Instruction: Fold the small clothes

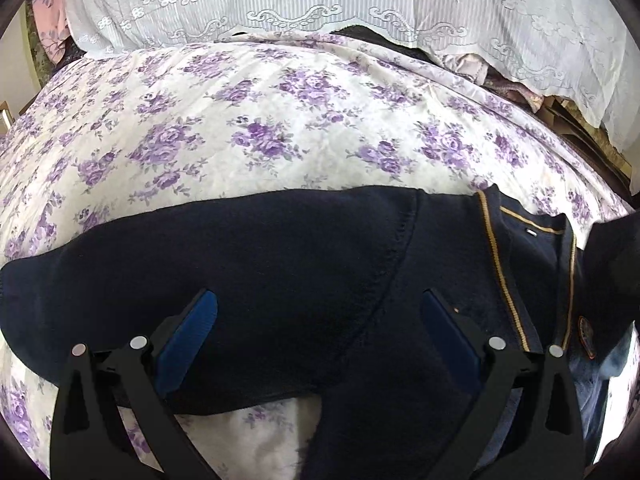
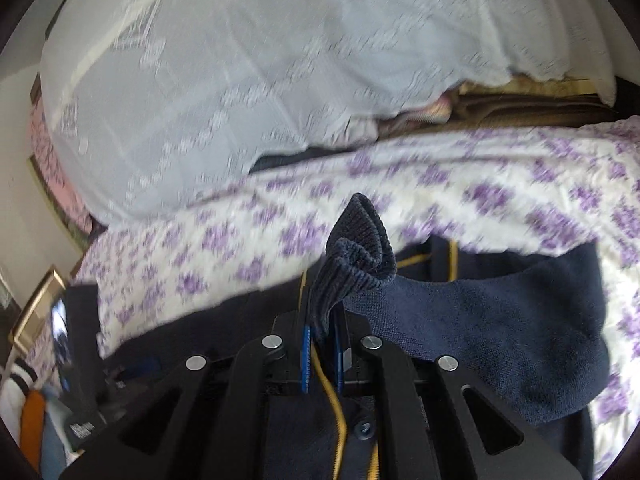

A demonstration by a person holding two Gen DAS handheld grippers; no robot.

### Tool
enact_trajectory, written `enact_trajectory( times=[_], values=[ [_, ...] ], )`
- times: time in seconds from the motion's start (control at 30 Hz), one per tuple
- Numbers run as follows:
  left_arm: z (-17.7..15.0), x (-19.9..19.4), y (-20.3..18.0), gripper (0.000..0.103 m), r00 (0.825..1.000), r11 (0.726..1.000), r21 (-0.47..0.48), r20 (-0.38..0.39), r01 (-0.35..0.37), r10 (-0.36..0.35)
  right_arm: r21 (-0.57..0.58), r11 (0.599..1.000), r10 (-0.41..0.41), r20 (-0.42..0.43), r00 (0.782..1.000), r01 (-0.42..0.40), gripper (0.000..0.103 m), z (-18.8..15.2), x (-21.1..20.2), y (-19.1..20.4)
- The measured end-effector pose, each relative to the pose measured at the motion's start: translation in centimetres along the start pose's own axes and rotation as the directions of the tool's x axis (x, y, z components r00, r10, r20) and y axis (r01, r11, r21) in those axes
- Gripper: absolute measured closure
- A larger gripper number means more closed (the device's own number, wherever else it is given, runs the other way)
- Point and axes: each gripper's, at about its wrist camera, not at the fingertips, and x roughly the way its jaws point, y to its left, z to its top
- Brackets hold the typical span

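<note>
A small navy knit cardigan [image 1: 280, 264] with yellow trim lies flat on the floral bed sheet [image 1: 256, 120], one sleeve folded across its body. My left gripper [image 1: 320, 308] hovers just over the cardigan's body, its blue pads wide apart and open with nothing between them. In the right wrist view my right gripper [image 2: 324, 332] is shut on the ribbed cuff [image 2: 356, 248] of the other navy sleeve [image 2: 500, 320]. The cuff bunches up above the pads, and the sleeve trails off to the right over the cardigan's front with its yellow trim [image 2: 336, 408].
A white lace cover [image 1: 320, 0] drapes over piled bedding at the back of the bed. Folded fabrics [image 2: 500, 108] show under its edge at the right. A pink floral cloth [image 1: 48, 16] sits at far left, and a dark device [image 2: 80, 360] stands beside the bed.
</note>
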Motion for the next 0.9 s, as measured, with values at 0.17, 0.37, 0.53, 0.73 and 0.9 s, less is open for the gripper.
enact_trajectory(
  times=[0.17,0.37,0.53,0.73,0.9],
  values=[
    [0.1,0.4,0.5,0.004,1.000,1.000,-0.020,-0.011,0.004,-0.005,-0.062,0.998,0.004,-0.071,0.997,-0.009,0.094,-1.5,2.3,1.5],
    [0.0,0.5,0.1,0.004,1.000,1.000,-0.004,-0.009,-0.005,0.005,-0.091,0.995,0.004,-0.242,0.970,-0.027,0.079,-3.0,5.9,1.8],
    [0.2,0.2,0.3,0.004,1.000,1.000,-0.008,-0.006,0.015,-0.015,-0.154,0.983,0.058,-0.248,0.967,-0.099,0.049,-3.3,3.1,3.0],
    [0.4,-1.9,-0.2,0.004,0.997,0.997,-0.004,0.030,0.076,-0.076,-0.275,0.960,0.030,-0.073,0.997,-0.049,0.046,-2.3,-4.8,0.3],
    [-0.3,-5.5,-3.2,0.005,0.955,0.962,0.044,0.110,0.271,-0.274,-0.094,0.994,-0.064,-0.005,0.998,0.063,0.077,0.3,-6.5,-8.3]
  ],
)
